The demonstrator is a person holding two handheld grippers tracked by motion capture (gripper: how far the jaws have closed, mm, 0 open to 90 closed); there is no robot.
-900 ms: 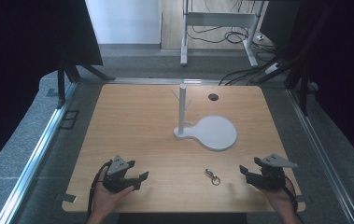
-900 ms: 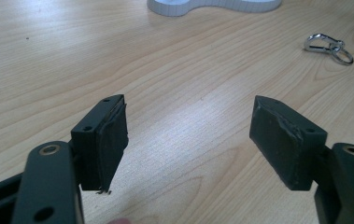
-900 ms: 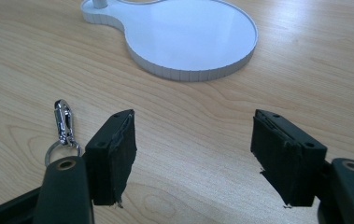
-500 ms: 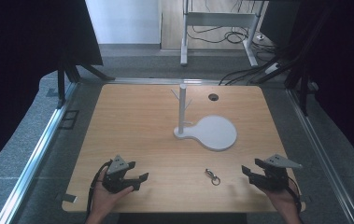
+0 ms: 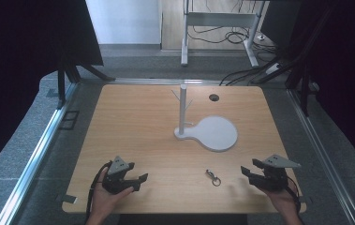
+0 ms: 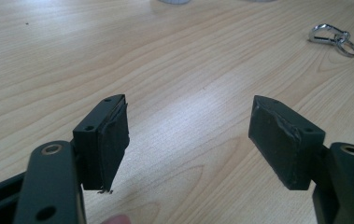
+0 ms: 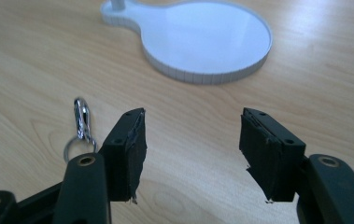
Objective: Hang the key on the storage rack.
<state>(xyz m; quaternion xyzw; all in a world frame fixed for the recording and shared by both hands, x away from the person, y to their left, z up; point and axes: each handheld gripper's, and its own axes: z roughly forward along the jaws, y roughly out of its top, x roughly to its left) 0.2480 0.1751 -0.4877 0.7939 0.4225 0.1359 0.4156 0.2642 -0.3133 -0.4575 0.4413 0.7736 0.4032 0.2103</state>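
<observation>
A small metal key ring with a clip (image 5: pixel 213 177) lies on the wooden table (image 5: pixel 137 126) near the front edge, between the two hands. It also appears as the key ring (image 6: pixel 332 36) at the upper right of the left gripper view and as the key ring (image 7: pixel 80 127) left of the jaws in the right gripper view. A white stand (image 5: pixel 182 110) with short pegs rises from a flat round white base (image 5: pixel 216 133) (image 7: pixel 202 39) mid-table. My left gripper (image 5: pixel 140 179) (image 6: pixel 188 140) rests open at the front left. My right gripper (image 5: pixel 247 169) (image 7: pixel 191 149) is open at the front right, empty.
A dark round cable hole (image 5: pixel 213 97) sits near the table's far edge. Metal rails (image 5: pixel 39 145) run along both sides of the table. A desk frame and cables (image 5: pixel 240 37) stand on the floor beyond.
The right gripper has shifted slightly; the left gripper and the key ring stay where they were.
</observation>
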